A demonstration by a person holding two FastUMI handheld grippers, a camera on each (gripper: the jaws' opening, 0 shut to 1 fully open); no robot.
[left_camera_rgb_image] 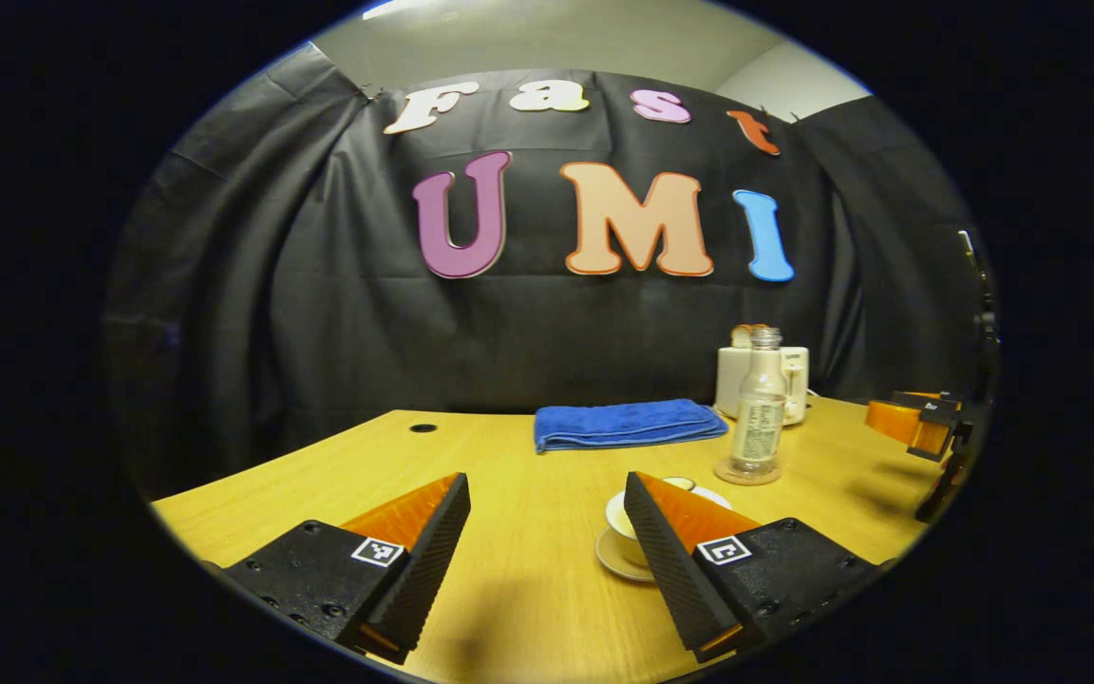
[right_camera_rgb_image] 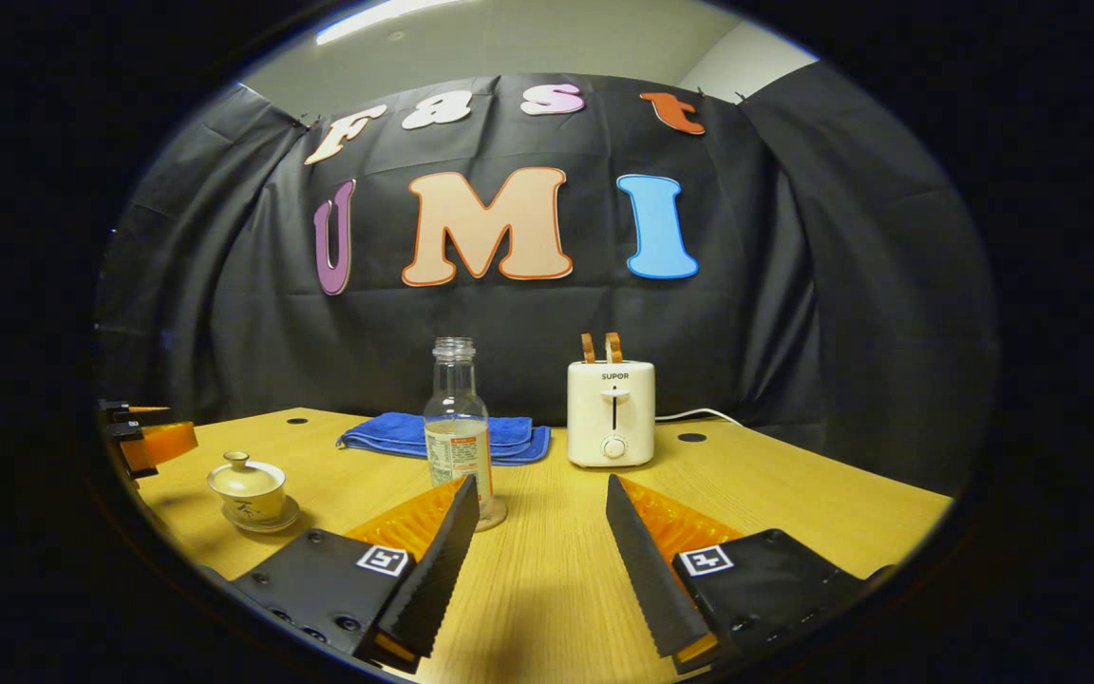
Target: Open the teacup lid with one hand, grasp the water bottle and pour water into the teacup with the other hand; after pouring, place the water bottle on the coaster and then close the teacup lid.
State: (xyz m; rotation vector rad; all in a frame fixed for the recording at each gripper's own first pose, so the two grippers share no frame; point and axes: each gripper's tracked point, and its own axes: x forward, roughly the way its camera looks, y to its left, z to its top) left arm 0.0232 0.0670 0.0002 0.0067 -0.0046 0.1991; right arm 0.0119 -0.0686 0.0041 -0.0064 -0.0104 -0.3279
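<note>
Both grippers [left_camera_rgb_image: 547, 541] [right_camera_rgb_image: 533, 541] gape over table [right_camera_rgb_image: 547, 608]; bottle [right_camera_rgb_image: 457, 427] stands mid-table.

Teacup [left_camera_rgb_image: 625, 518]: near side hidden behind the left gripper's finger [left_camera_rgb_image: 670, 532]. Water bottle [right_camera_rgb_image: 458, 427]: base partly hidden by the right gripper's finger [right_camera_rgb_image: 443, 541].

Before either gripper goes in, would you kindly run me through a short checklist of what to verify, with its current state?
1. Left gripper open, nothing between its fingers: ok.
2. Right gripper open, nothing held: ok.
3. Lid seated on the teacup, which sits on its saucer: ok, ready to lift.
4. Water bottle upright on the table, uncapped: ok; water level: cannot tell.
5. Bottle lined up for the right gripper: not ok, it stands ahead, off toward the left finger.
6. Coaster under the bottle: a clear disc shows at its base in the left gripper view; cannot tell if separate.
</note>
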